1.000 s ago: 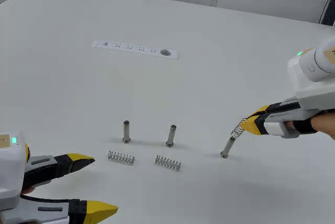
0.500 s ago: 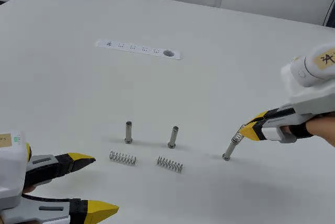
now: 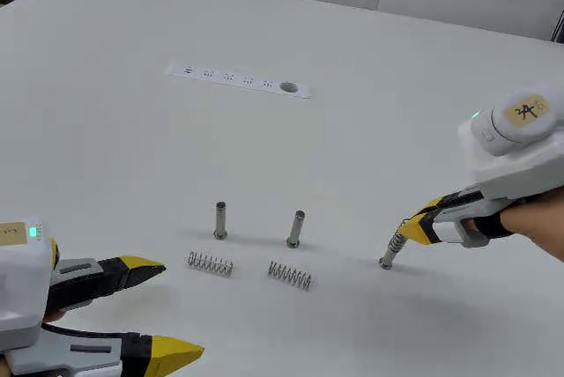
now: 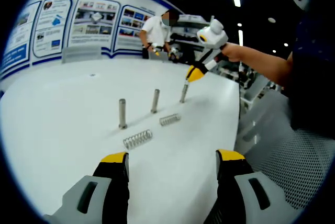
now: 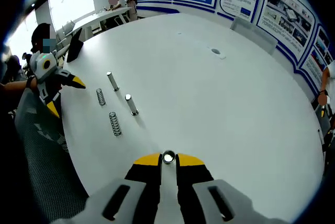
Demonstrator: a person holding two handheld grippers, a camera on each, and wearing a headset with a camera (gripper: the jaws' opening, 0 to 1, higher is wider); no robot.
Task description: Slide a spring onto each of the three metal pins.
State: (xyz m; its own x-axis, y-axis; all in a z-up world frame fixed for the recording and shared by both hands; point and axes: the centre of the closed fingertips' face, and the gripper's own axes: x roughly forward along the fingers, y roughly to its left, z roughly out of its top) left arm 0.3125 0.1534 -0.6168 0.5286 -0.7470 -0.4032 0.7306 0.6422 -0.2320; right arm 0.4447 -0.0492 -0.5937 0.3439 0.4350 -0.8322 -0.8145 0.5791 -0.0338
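Three metal pins stand on the white table: the left pin (image 3: 220, 219), the middle pin (image 3: 295, 229) and the right pin (image 3: 389, 252), which leans. A spring (image 3: 397, 241) is around the right pin's upper part, and my right gripper (image 3: 411, 229) is shut on it. In the right gripper view the pin's head (image 5: 168, 157) shows between the nearly closed tips. Two loose springs (image 3: 210, 262) (image 3: 289, 275) lie in front of the other pins. My left gripper (image 3: 172, 309) hovers open at the near left, nothing between its fingers (image 4: 115, 159).
A flush white socket strip (image 3: 238, 80) with a round hole lies farther back on the table. The table's near edge drops off just behind the springs in the right gripper view. A person (image 4: 155, 33) stands beyond the table in the left gripper view.
My right gripper has come down and nearer the table, carrying the spring down over the leaning right pin. My left gripper and the loose springs stay put.
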